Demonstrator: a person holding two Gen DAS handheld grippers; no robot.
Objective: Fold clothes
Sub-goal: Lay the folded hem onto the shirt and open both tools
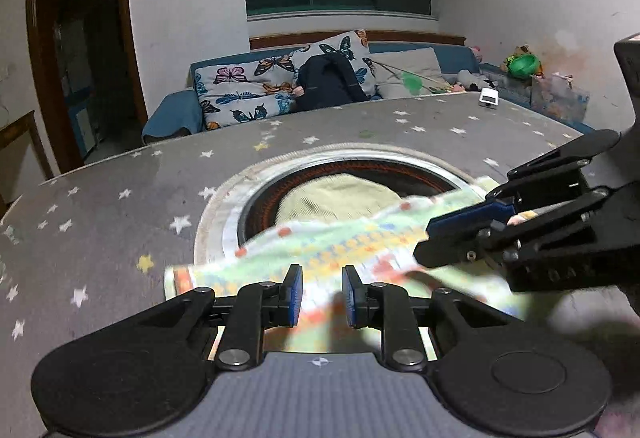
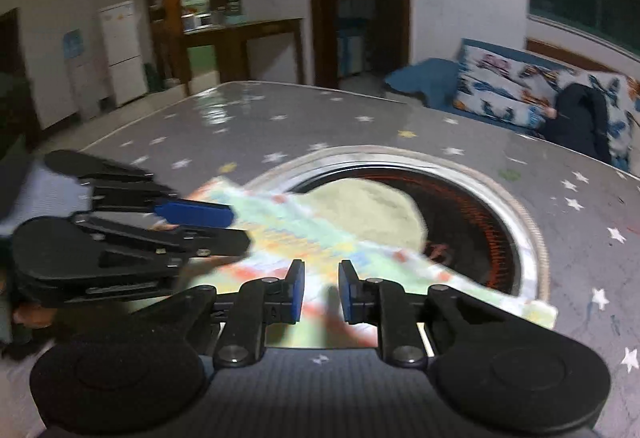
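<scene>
Left wrist view: both tongs, left (image 1: 322,292) and right (image 1: 424,242), stand narrow with the patterned garment (image 1: 340,242) between them, lifted over the worktop (image 1: 100,205) centre's round recess; grip uncertain. Folding looks barely started.

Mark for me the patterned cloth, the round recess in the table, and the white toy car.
patterned cloth (image 1: 328,242), left wrist view, on its colourful middle band.
round recess (image 2: 480,222), right wrist view, on its dark inner floor.
white toy car (image 1: 489,98), left wrist view, on its body.
</scene>
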